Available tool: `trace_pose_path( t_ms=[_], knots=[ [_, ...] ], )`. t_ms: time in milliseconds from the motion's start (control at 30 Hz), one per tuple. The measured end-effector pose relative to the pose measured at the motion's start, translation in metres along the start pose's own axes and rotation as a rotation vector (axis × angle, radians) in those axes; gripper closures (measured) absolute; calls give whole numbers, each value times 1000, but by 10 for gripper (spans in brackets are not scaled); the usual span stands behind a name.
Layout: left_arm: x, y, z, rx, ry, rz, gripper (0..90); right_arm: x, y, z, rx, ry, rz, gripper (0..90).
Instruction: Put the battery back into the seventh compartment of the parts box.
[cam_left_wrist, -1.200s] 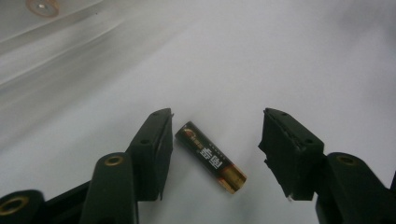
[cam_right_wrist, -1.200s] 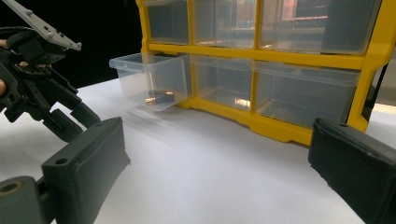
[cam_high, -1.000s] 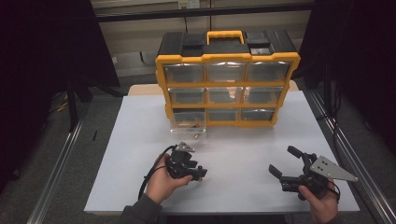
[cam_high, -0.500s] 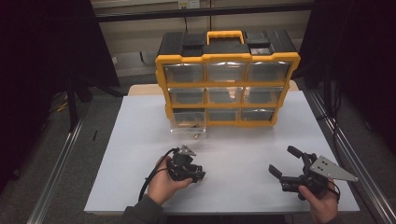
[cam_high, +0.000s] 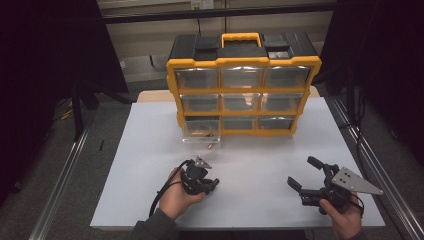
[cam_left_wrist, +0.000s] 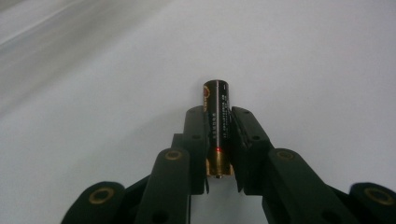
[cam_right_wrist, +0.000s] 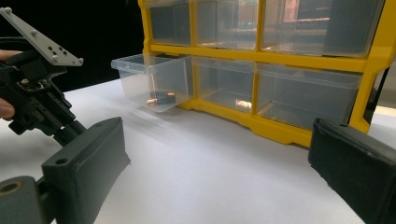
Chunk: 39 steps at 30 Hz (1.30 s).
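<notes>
Left gripper (cam_left_wrist: 218, 140) — jaws just closed in, now clamped on AA battery (cam_left_wrist: 216, 116), black with gold end, lying on white worktop (cam_high: 260, 160) toward near edge, left of middle. Right gripper (cam_high: 306, 177) near front right corner, jaws wide apart, nothing between them. Yellow drawer organizer (cam_high: 243, 90) at far edge; bottom-left clear drawer (cam_right_wrist: 156, 84) pulled out — batteries (cam_right_wrist: 161, 98) inside.

left gripper (cam_left_wrist: 219, 140): fingers (cam_left_wrist: 196, 135) just closed, clamped on a battery (cam_left_wrist: 215, 116)
right gripper (cam_high: 306, 175): fingers (cam_right_wrist: 88, 158) spread wide, nothing between them
</notes>
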<state>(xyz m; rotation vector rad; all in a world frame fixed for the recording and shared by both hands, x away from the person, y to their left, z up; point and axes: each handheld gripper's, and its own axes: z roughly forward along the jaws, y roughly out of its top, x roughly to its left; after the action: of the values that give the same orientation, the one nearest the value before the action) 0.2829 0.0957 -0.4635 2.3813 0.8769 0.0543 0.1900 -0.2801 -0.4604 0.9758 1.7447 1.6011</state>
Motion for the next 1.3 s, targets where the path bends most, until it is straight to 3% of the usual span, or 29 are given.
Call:
trace_pose_path(
  t_ms=[133, 267, 533, 967, 1300],
  knots=[
    [0, 1, 0, -1, 3, -12, 775, 0, 0, -1, 2, -3, -1, 39],
    [4, 2, 0, -7, -26, -50, 775, 0, 0, 0, -2, -5, 2, 39],
    [8, 12, -12, -41, -56, -54, 775, 0, 0, -1, -1, -4, 2, 39],
    [13, 33, -34, -107, -73, -88, 775, -1, 0, -1, -4, -7, 1, 39],
    [21, 52, -53, -110, -81, -81, 775, -1, 0, -1, -4, -7, 3, 39]
  ],
)
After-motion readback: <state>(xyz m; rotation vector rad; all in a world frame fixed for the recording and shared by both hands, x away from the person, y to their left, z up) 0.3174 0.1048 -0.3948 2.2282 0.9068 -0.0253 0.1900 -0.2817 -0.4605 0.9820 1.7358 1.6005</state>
